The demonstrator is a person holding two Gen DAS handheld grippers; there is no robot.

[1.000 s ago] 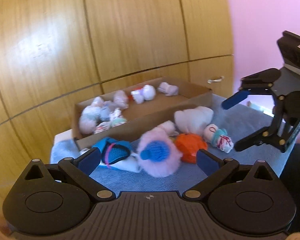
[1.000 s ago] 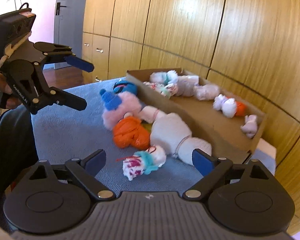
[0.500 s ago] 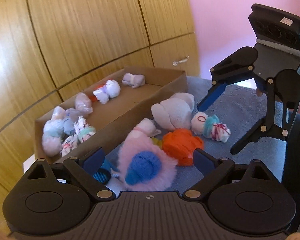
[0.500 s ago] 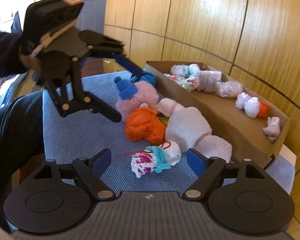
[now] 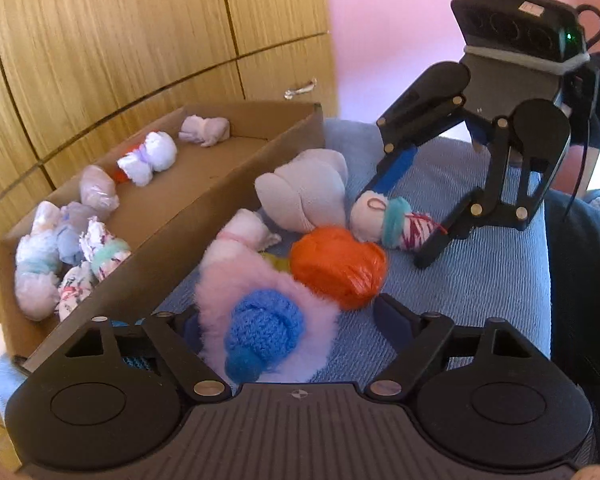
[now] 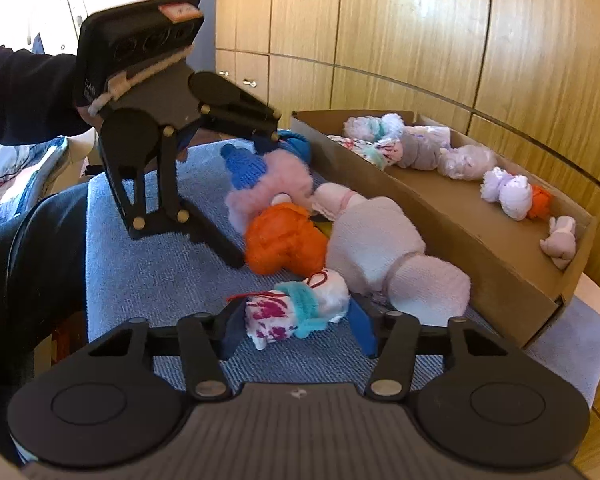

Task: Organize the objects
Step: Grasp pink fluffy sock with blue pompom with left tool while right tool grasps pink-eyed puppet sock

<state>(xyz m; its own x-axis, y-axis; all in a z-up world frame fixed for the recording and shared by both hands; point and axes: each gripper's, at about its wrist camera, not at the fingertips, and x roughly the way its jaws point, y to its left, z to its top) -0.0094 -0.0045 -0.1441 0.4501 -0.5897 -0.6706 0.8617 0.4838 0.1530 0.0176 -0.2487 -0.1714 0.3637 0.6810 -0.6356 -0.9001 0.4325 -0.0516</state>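
My right claw (image 6: 296, 326) is closing around the white-and-teal sock roll (image 6: 296, 312), pads beside it; contact I cannot tell. My left claw (image 5: 288, 320) is closing around the pink fluffy roll (image 5: 260, 308), not yet gripping. Both lie on blue cloth (image 6: 160, 272) beside the cardboard box (image 6: 480, 248), before wooden cupboards (image 6: 420, 32) and a pink wall (image 5: 388, 32).

Behind the fluffy pink bundle with its blue knitted cap (image 5: 260, 332), we can make out only a sliver of a blue-and-black knitted item (image 5: 134, 360), masked by the left gripper (image 5: 288, 320). A small yellow scrap (image 5: 274, 262) peeks between the pink fluff and the crinkled orange bundle (image 5: 338, 266), too little for us to identify. The dark sleeve (image 6: 24, 96) is cut off at the frame edge, and the far sock rolls in the long cardboard box (image 6: 452, 220) blur together.
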